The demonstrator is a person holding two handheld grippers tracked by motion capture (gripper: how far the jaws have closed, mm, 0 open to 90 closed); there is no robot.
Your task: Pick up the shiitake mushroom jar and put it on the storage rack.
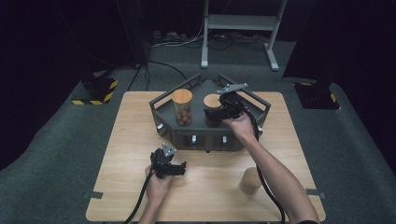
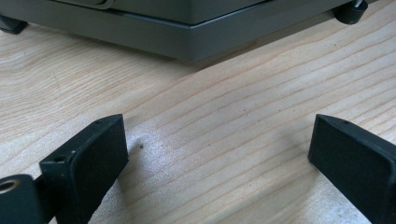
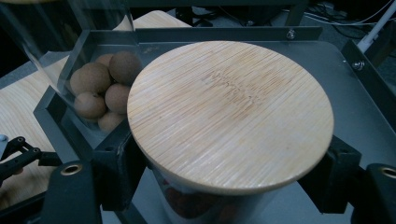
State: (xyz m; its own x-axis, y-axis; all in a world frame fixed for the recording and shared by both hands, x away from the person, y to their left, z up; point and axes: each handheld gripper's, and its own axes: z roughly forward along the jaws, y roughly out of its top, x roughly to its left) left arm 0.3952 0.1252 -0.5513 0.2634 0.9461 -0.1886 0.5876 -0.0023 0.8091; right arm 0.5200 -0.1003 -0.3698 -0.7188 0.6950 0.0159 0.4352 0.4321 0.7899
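The left claw [image 1: 180, 169] is held released just above the bare table [image 1: 126, 140]; on the grey tray [image 1: 163, 105], beside a jar of brown balls [image 1: 182, 107], a wooden-lidded jar [image 3: 231, 116] is gripped below its lid by the right claw [image 1: 210, 113].

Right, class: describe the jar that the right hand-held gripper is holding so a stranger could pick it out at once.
Start at the dark grey tray at the far side of the wooden table. Two wooden-lidded jars stand in it; take the right one, clamped by the right hand-held gripper. It holds dark reddish contents, whereas its neighbour holds round brown balls.
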